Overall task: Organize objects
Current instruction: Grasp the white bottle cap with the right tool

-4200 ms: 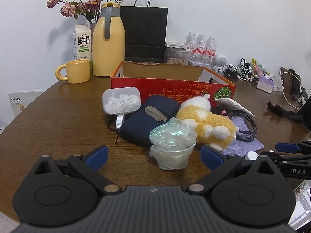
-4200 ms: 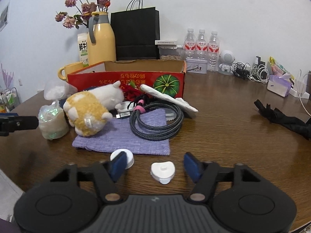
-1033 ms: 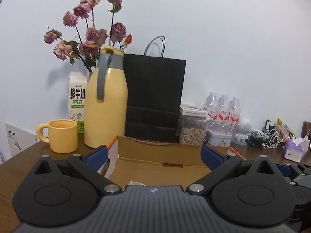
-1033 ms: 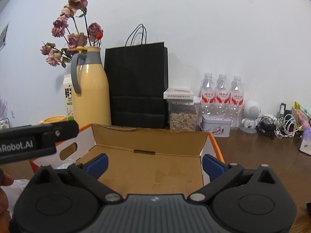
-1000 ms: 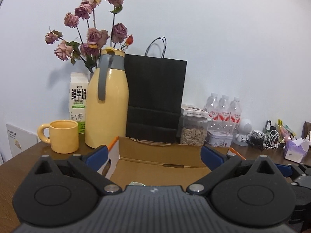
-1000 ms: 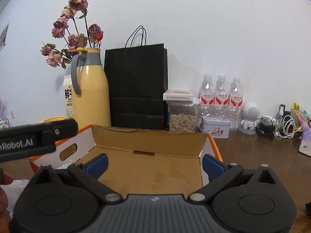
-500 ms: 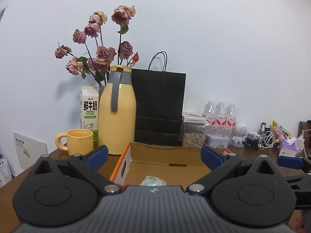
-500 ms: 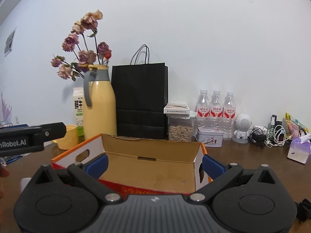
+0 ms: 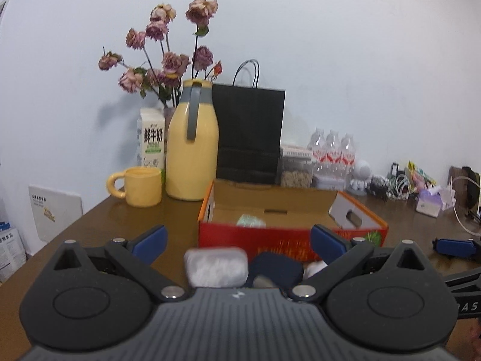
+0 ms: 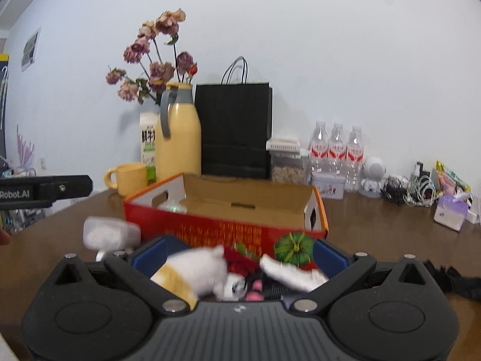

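- We hold the left tool (image 9: 237, 237) above the near part of the brown table (image 9: 99, 222); its blue-tipped fingers (image 9: 150, 238) stand wide apart with nothing between them.
- The right tool (image 10: 239, 257) also has its fingers apart and grips nothing.
- The red cardboard box (image 9: 279, 240) stands open in the middle of the table, and a pale green shiny object (image 9: 251, 220) lies inside it, near its left wall.
- In front of the box, on the near side, we see a clear case with white beads (image 9: 215, 266), a dark blue pouch (image 9: 275, 267) to its right and a white and yellow plush toy (image 10: 195, 270).
- A white flat piece (image 10: 291, 272) lies right of the toy.
- Behind the box, at the far side, stand a yellow jug (image 9: 192, 147), a yellow mug (image 9: 141, 186) and a black paper bag (image 9: 248, 135).
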{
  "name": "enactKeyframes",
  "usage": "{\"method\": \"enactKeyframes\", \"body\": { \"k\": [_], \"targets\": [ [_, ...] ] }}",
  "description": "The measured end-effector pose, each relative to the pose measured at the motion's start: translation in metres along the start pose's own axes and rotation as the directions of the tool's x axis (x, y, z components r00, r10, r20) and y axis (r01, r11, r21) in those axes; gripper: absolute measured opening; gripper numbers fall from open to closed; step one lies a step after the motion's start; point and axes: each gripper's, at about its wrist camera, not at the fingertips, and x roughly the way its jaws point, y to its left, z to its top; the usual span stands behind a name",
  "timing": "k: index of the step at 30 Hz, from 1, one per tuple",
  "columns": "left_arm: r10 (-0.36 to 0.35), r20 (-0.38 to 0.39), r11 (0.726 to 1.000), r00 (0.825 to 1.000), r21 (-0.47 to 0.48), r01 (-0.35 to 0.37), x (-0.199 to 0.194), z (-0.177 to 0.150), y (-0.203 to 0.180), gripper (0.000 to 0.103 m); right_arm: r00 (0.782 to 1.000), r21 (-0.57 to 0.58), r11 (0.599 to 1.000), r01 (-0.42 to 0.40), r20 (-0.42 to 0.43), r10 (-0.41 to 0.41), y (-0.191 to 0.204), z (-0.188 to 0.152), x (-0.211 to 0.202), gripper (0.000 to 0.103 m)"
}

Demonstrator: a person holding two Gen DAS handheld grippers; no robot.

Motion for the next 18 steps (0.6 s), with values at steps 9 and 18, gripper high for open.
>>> {"method": "enactKeyframes", "body": {
  "k": [9, 18],
  "targets": [
    [0.003, -0.085, 1.0, 0.996, 0.005, -0.002, -0.016, -0.032, 0.014, 0.103, 0.994, 0.002, 1.0, 0.001, -0.11, -0.001, 0.002, -0.041, -0.013, 0.103],
    [0.017, -0.136, 1.0, 0.991, -0.009, -0.018, -0.016, -0.046, 0.025, 0.103, 0.982, 0.018, 0.999, -0.035, -0.183, 0.038, 0.004, -0.067, -0.015, 0.082]
  ]
}}
